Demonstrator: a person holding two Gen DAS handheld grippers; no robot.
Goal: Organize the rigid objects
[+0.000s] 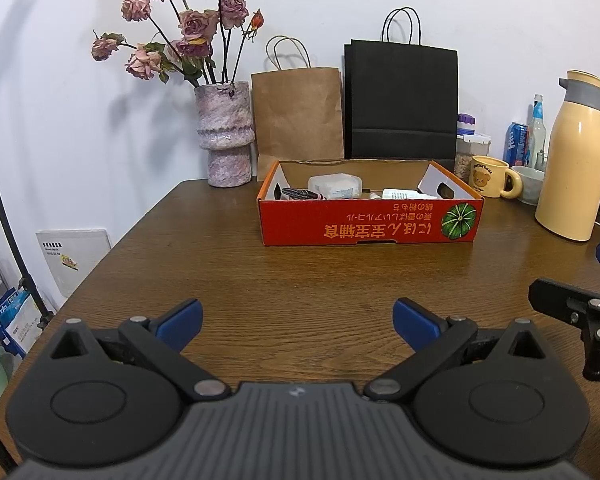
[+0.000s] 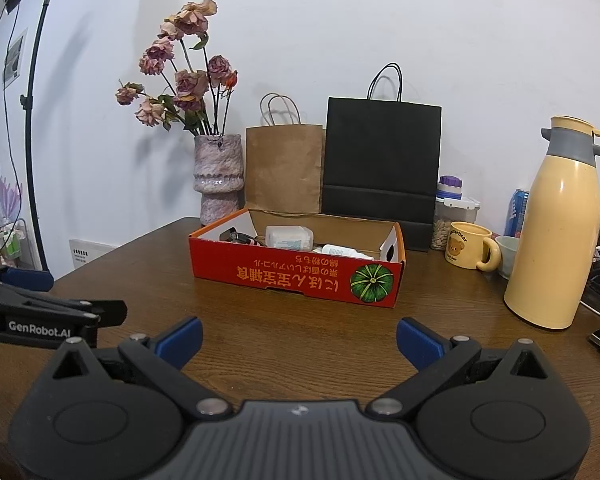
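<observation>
Both grippers are hanging wide open and holding nothing: the left gripper (image 1: 298, 322) and right gripper (image 2: 299, 340) are facing the red box (image 1: 370, 220), which is sitting mid-frame on the bench (image 1: 300, 276), well apart, long axis crosswise, neither clearly nearer.

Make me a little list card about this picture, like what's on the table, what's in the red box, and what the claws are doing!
Table: brown wood
Red box: open top, pumpkin picture on its front
Inside the box: white plastic container, a white tube, a dark item
Behind the box: brown paper bag, black paper bag
Left of the box: vase of dried roses
Right of the box: bear mug, yellow thermos jug
Left claw: open, empty
Right claw: open, empty
</observation>
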